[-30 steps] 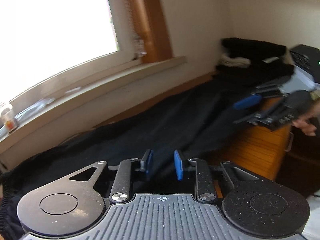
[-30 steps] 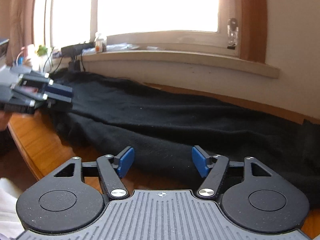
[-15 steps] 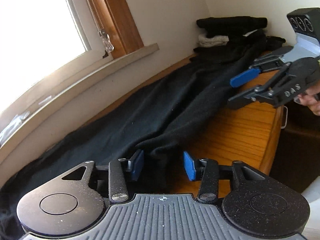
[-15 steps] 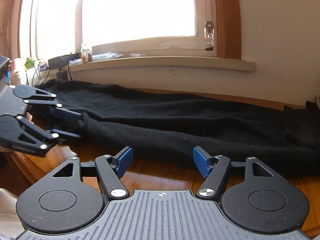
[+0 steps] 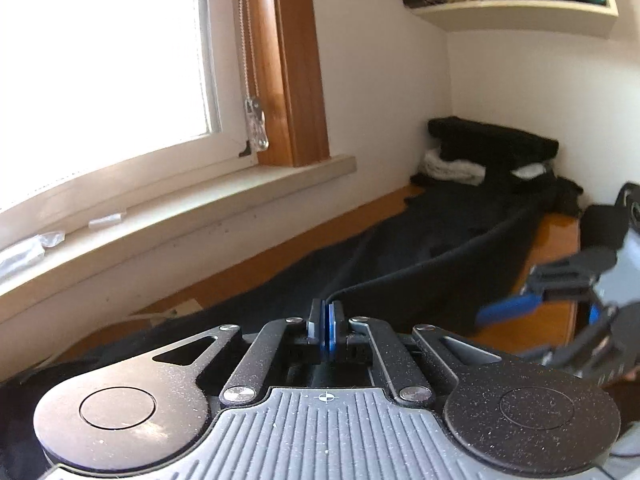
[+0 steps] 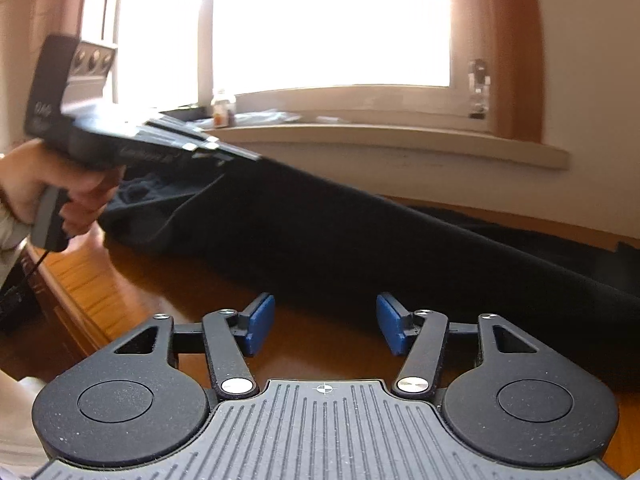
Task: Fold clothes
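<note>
1. My left tongs (image 5: 327, 322) are pinched tight on the garment (image 6: 400, 248) edge, lifting it off the desk (image 6: 168, 284).
2. My right tongs (image 6: 325, 322) gape empty near the desk's front edge.
3. Next, I reckon: right grabs that raised edge.

No legible text or labels anywhere.

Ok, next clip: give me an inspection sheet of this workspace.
Surface: wooden table, partly covered.
Job's things: black garment, one edge lifted off the table.
Clutter: folded clothes stack in the corner.
Grippers: left hand-held gripper shut on the garment edge; right hand-held gripper open, low over the table.
Cables: thin cord below the hand.
Surroundings: window sill, bookshelf.
</note>
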Demonstrator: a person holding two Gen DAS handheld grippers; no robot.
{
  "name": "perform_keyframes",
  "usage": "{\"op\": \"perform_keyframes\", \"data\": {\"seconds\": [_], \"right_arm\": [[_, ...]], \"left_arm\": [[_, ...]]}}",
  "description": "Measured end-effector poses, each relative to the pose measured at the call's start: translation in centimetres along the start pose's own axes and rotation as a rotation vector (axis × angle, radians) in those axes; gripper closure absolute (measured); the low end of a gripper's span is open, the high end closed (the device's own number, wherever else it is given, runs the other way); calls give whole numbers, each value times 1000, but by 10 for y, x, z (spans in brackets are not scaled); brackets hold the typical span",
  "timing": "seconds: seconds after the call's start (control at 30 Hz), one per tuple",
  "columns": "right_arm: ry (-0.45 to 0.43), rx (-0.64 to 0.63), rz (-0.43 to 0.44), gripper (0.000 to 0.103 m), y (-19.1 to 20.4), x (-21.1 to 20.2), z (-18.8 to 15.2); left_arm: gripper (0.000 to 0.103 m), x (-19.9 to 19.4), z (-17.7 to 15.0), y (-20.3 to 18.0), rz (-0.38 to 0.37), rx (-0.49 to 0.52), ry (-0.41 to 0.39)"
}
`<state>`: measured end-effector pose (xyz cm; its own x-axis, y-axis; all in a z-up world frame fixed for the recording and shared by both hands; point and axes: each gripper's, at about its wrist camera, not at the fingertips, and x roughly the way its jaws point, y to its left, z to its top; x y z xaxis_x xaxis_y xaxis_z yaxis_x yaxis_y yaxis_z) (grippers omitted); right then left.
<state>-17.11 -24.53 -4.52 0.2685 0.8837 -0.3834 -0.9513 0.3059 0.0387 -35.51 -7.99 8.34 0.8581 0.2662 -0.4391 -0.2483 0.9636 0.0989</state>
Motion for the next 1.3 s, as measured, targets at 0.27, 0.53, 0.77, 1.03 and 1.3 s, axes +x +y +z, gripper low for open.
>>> {"op": "perform_keyframes", "data": {"seconds": [0.27,0.53,0.77,1.03,1.3], "right_arm": [[36,-8,143,52,18,44,24],[97,-18,211,51,34,88,38],[99,34,223,51,27,93,34],[102,92,201,51,20,96,32],[111,94,186,56,23,100,31]], "left_arm": [[101,2,11,5,-7,2,-8],[101,5,9,7,-14,-10,11],[101,9,8,7,-11,-14,27],[101,10,6,9,-13,-24,27],[101,11,6,10,-18,-36,33]]}}
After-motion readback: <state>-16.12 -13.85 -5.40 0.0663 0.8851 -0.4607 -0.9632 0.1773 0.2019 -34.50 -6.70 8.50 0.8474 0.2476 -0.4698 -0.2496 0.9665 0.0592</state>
